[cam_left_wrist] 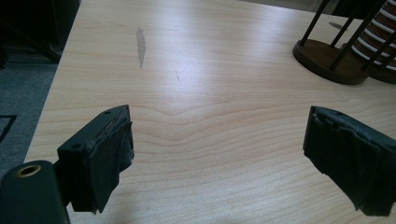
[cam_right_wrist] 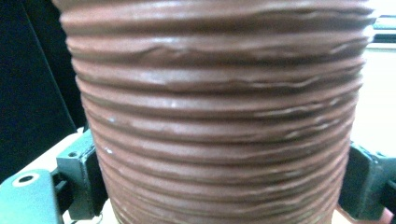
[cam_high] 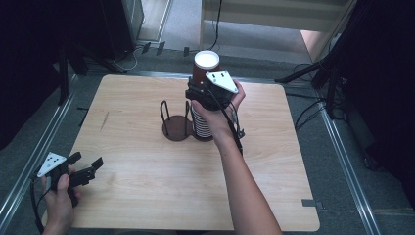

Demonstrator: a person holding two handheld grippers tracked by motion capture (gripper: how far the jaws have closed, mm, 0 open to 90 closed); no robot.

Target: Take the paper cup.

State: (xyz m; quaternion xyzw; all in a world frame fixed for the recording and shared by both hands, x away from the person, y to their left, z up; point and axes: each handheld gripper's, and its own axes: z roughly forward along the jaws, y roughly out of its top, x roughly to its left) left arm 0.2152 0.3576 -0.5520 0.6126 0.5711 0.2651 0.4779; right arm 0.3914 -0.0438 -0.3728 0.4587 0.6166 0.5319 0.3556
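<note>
A ribbed brown paper cup point(cam_high: 205, 66) with a white inside stands atop a stack of cups point(cam_high: 199, 122) in a dark wire holder point(cam_high: 175, 131) near the table's middle. My right gripper point(cam_high: 198, 90) reaches it from the near side, just below its rim. In the right gripper view the cup point(cam_right_wrist: 219, 107) sits between the jaws and both pads press its sides, so the right gripper point(cam_right_wrist: 219, 186) is shut on it. My left gripper point(cam_high: 87, 161) hovers low over the front left corner, open with nothing between its jaws point(cam_left_wrist: 217, 158). The holder's round base point(cam_left_wrist: 327, 56) and the stack point(cam_left_wrist: 380, 32) lie ahead of it, to the right.
The wooden table point(cam_high: 147, 186) has a faint dark smear point(cam_high: 104, 121) at left, also seen as a grey streak point(cam_left_wrist: 140, 44). The holder's left bay has no cups. Dark stands and cables ring the table on the floor behind and to the right.
</note>
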